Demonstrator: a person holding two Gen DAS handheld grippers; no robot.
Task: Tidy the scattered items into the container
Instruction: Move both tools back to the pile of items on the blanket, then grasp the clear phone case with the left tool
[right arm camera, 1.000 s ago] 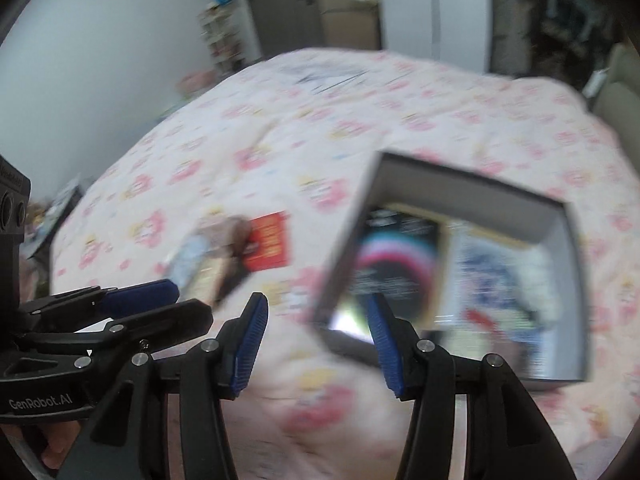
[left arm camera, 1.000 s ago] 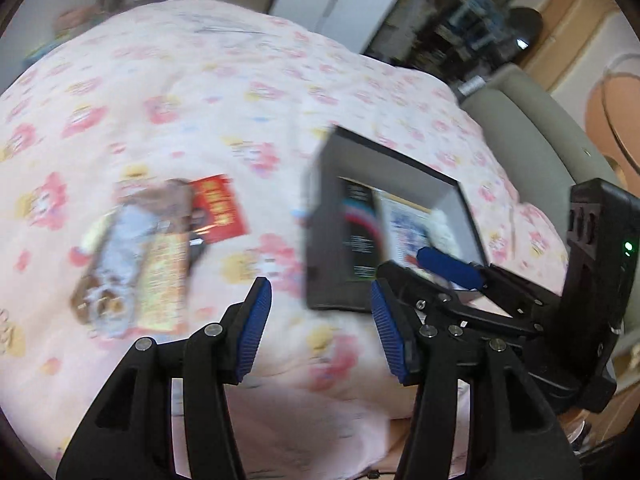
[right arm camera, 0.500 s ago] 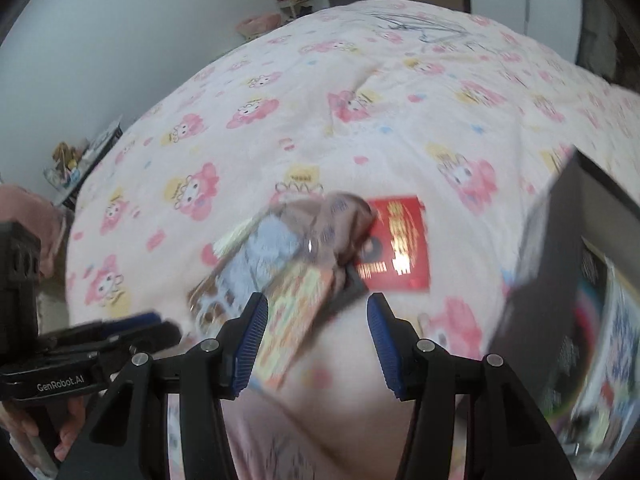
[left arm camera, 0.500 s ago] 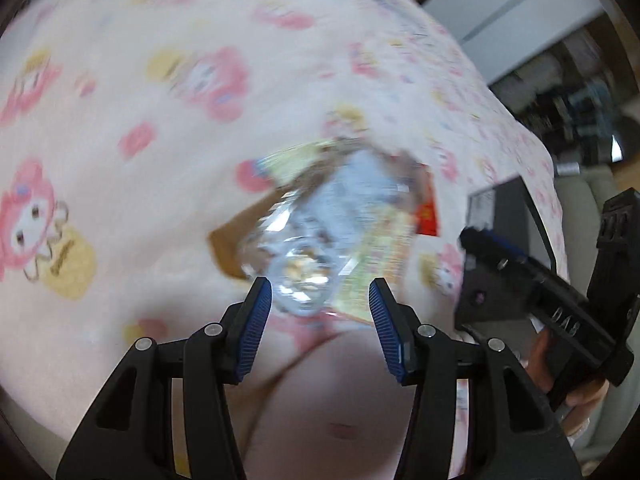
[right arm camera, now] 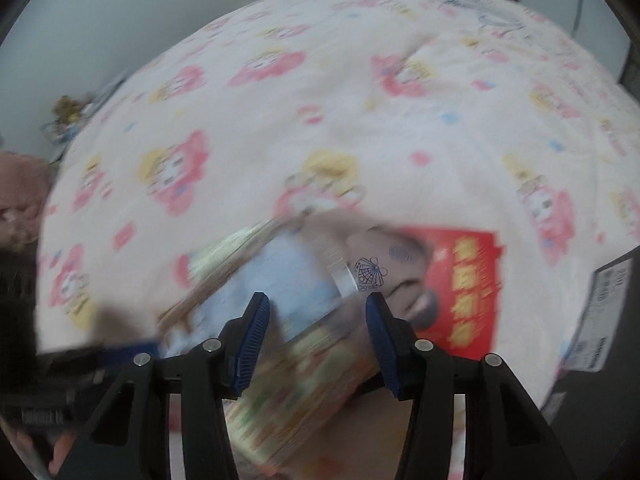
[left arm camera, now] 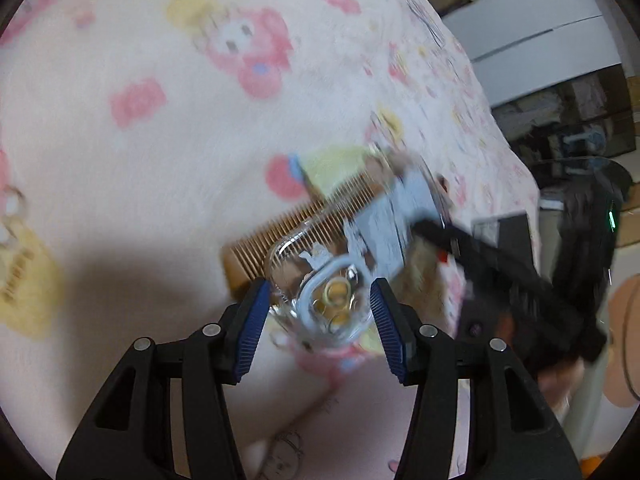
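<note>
Clear plastic packet [left arm camera: 320, 304] lies on the pink blanket [left arm camera: 140, 160] over a wooden comb [left arm camera: 304, 224], between the parted left gripper [left arm camera: 316, 316]. Right gripper [right arm camera: 316, 320], jaws just narrowing, straddles the pile untouched. Dark container [right arm camera: 604, 320] sits beside, contents unseen.

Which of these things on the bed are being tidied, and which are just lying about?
Being tidied:
- clear blister pack
- wooden comb
- red envelope
- colourful printed packet
- dark box, the container

Just there:
- cartoon-print blanket
- white cabinet
- shelf clutter by the wall
</note>
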